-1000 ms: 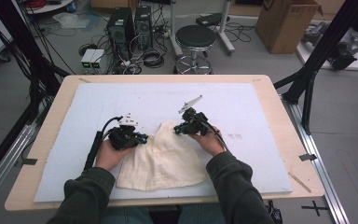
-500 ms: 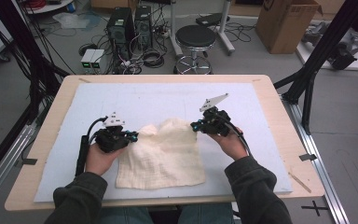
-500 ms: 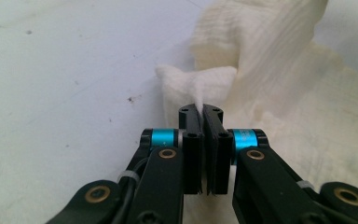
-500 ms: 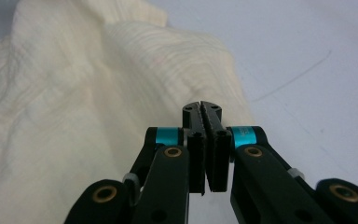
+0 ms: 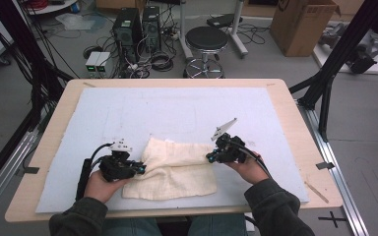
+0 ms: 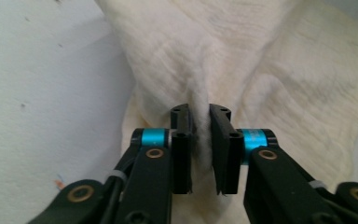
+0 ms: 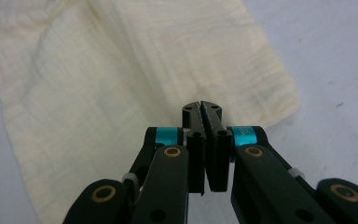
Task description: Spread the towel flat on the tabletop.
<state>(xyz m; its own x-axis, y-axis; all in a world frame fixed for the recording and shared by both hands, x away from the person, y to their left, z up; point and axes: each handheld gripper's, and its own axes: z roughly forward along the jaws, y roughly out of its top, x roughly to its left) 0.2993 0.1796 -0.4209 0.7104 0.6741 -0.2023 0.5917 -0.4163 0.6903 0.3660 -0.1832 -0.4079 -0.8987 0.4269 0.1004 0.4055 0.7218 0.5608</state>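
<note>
A cream cloth lies spread on the white mat, with a raised fold running left to right. My left gripper is at the cloth's left edge. In the left gripper view its jaws stand a little apart and have just been opening. A soft ridge of the cloth sits loosely between them. My right gripper is at the cloth's upper right corner. In the right gripper view its jaws are shut tight on the thin edge of the cloth.
A white mat covers most of the wooden table. A round stool, computer cases and cables stand on the floor beyond the far edge. A cardboard box is at the back right.
Both hands have moved apart, left to the left and right to the right. The bunched cloth has been drawn out wider between them. The left jaws have parted slightly.
</note>
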